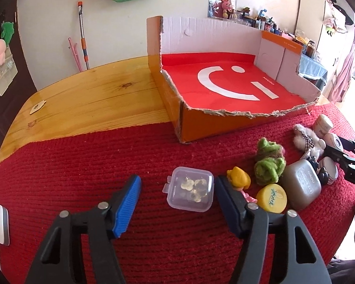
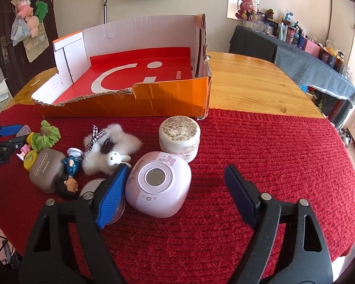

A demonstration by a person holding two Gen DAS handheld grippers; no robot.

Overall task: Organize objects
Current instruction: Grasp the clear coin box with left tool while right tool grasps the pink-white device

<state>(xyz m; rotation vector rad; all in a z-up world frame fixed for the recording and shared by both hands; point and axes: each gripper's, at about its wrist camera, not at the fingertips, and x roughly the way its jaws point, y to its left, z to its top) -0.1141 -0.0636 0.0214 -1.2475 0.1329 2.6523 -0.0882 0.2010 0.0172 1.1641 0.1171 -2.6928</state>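
Left wrist view: a small clear plastic case (image 1: 189, 188) holding pale trinkets lies on the red knitted mat (image 1: 106, 165) between the fingers of the left gripper (image 1: 177, 194), nearer the right finger; the fingers stand apart and neither pad presses on the case. Just beyond the right finger lie a yellow-haired doll figure (image 1: 239, 179), a yellow round cap (image 1: 271, 198), a green felt plush (image 1: 269, 163) and a grey eyeshadow compact (image 1: 301, 185). Ahead of the fingers stands a torn orange cardboard box (image 1: 215, 123), its floor lined with a red sheet bearing a white smile mark.

Right wrist view: a pink My Melody device (image 2: 159, 182) lies between the fingers of the right gripper (image 2: 175, 182), close against the left finger and well clear of the right one; the fingers stand apart. Beyond it sits a round cream jar (image 2: 179, 137). Left of the left finger lie a white fluffy toy (image 2: 111, 142), a small white rabbit figure (image 2: 117, 159) and a blue-dressed figurine (image 2: 71, 164). The wooden desk (image 2: 248, 82) extends past the mat.
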